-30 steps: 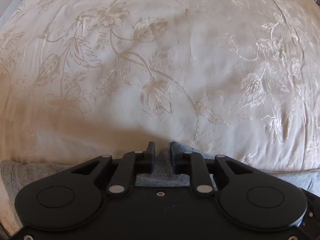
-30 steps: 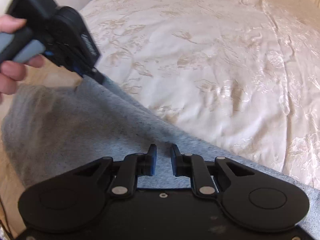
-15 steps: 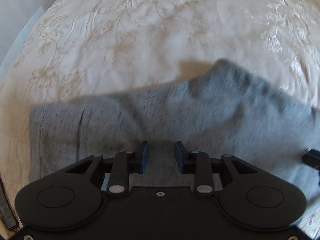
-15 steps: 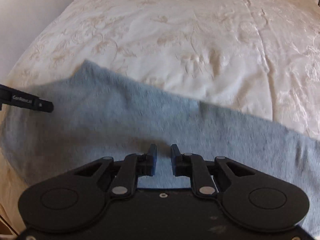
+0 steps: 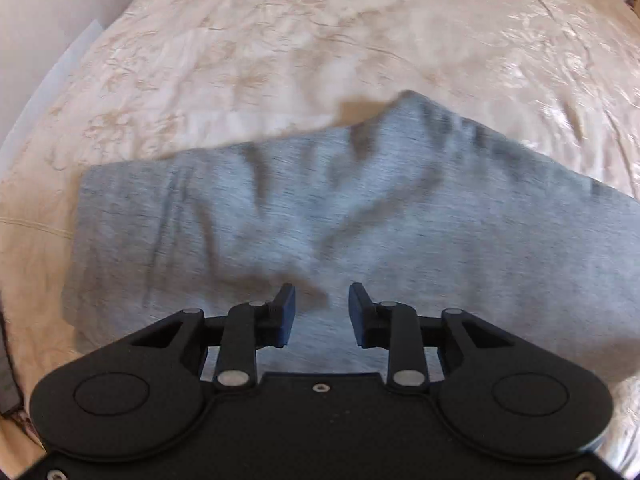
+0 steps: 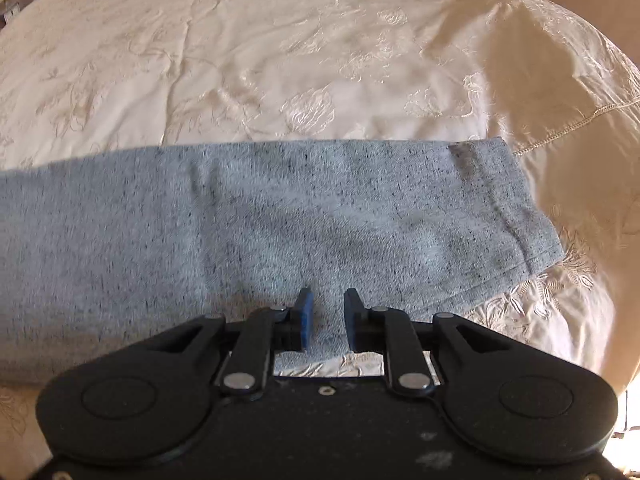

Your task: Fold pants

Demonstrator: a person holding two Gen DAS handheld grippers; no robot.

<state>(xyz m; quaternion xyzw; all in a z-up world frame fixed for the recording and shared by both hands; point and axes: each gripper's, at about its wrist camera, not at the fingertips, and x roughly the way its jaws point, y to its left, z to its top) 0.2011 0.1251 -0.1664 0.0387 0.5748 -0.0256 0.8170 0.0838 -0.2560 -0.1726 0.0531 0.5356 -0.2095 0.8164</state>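
Grey heathered pants (image 5: 360, 220) lie on the cream bed. The left wrist view shows the wide waist part, wrinkled, with a raised corner at the far edge. The right wrist view shows the leg (image 6: 280, 216) lying flat, with its hemmed cuff (image 6: 504, 200) at the right. My left gripper (image 5: 322, 304) is open and empty just above the cloth. My right gripper (image 6: 325, 304) is open a little and empty, its tips over the near edge of the leg.
A cream bedspread (image 6: 280, 60) with embroidered flowers covers the bed (image 5: 280, 40). Its stitched edge (image 6: 576, 124) falls away at the right. A white wall (image 5: 48, 20) stands to the left of the bed.
Both grippers have let go of the pants, opened and pulled back. The pants have dropped from a lifted hold to lie on the bed.
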